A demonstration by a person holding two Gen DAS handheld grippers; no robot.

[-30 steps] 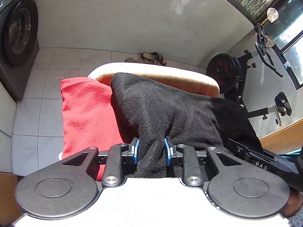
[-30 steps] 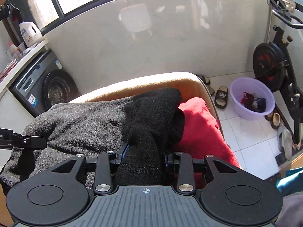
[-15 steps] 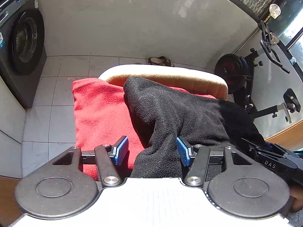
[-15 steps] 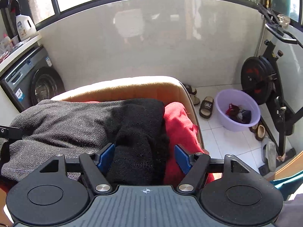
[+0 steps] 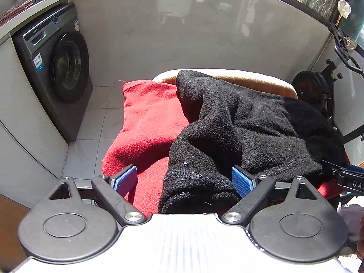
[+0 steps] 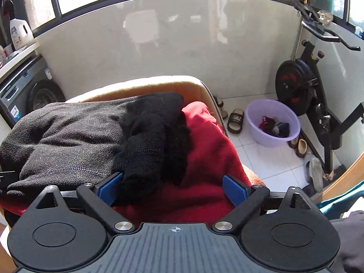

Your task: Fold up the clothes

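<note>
Left wrist: my left gripper (image 5: pixel 184 179), right gripper (image 6: pixel 173 187) opening, black garment (image 5: pixel 238 122) released | next: regrip for another fold.

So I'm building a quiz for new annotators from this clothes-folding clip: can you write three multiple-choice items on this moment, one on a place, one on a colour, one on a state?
1. Where does the black garment lie?
A. in the basin
B. on the floor tiles
C. on the red cloth over the chair

2. What colour is the basin on the floor?
A. purple
B. green
C. white

3. How do the left gripper and right gripper stand?
A. both clamped on the black garment
B. both spread, pads off the fabric
C. only the left one clamped

Answers:
1 C: the black fleece is draped across the red cloth on the padded chair.
2 A: the tub beside the exercise bike is pale purple.
3 B: in both wrist views the jaws are opening, with a black fold lying loose between the blue pads.
</note>
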